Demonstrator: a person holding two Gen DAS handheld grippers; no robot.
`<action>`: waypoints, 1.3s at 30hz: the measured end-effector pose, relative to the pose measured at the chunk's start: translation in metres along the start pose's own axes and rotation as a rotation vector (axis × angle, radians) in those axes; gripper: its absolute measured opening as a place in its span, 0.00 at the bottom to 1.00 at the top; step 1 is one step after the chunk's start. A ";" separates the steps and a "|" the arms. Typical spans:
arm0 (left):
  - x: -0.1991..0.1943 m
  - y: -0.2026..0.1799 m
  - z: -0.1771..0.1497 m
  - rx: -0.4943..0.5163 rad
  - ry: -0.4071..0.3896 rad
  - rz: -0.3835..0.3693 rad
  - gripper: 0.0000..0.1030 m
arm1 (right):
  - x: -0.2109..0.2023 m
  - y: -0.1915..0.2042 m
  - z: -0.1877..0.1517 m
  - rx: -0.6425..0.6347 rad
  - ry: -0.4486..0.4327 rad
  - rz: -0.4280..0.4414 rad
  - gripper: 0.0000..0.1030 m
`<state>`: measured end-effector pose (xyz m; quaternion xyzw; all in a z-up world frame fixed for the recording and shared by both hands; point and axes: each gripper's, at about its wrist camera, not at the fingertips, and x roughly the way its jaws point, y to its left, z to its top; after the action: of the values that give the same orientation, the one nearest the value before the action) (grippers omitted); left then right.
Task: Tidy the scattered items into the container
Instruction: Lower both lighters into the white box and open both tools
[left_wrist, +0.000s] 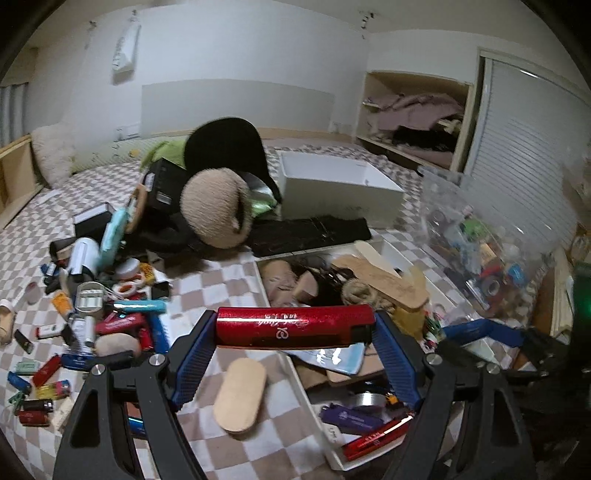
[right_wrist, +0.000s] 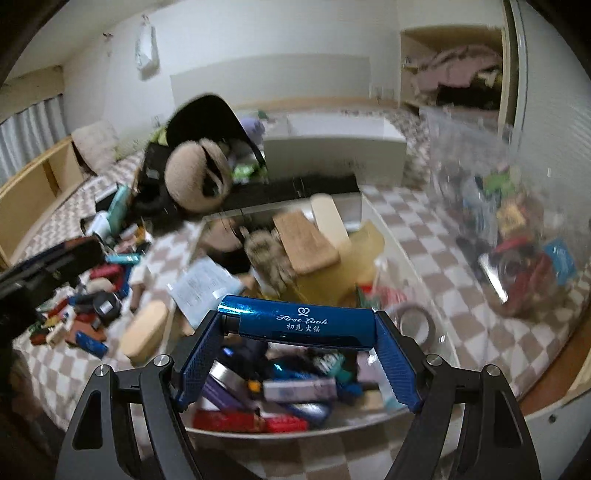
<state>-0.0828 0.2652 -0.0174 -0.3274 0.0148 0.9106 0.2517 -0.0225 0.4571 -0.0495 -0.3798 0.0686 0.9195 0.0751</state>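
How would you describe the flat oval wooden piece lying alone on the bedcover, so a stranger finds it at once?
Start at the white container on the checkered bedcover. Just outside its left wall, apart from the lighter pile, lies the oval wooden piece. It is plain, pale tan, flat and round-ended, unlike the glossy coloured lighters.

One red lighter (left_wrist: 295, 325), one blue lighter (right_wrist: 301, 325), two white boxes (left_wrist: 340, 192)

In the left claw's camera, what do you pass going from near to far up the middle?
Left claw holding the red lighter → fluffy earmuffs → black cap → white wall.
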 end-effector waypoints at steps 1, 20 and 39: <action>0.002 -0.002 -0.002 0.005 0.008 -0.009 0.80 | 0.004 -0.002 -0.004 0.002 0.015 -0.001 0.79; 0.030 -0.024 -0.029 0.053 0.105 -0.086 0.80 | 0.036 -0.010 -0.036 -0.028 0.172 -0.008 0.79; 0.044 -0.046 -0.052 0.113 0.208 -0.172 0.80 | 0.029 -0.006 -0.043 -0.098 0.182 -0.035 0.80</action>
<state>-0.0602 0.3152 -0.0785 -0.4053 0.0641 0.8445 0.3441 -0.0116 0.4579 -0.1006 -0.4662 0.0234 0.8819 0.0659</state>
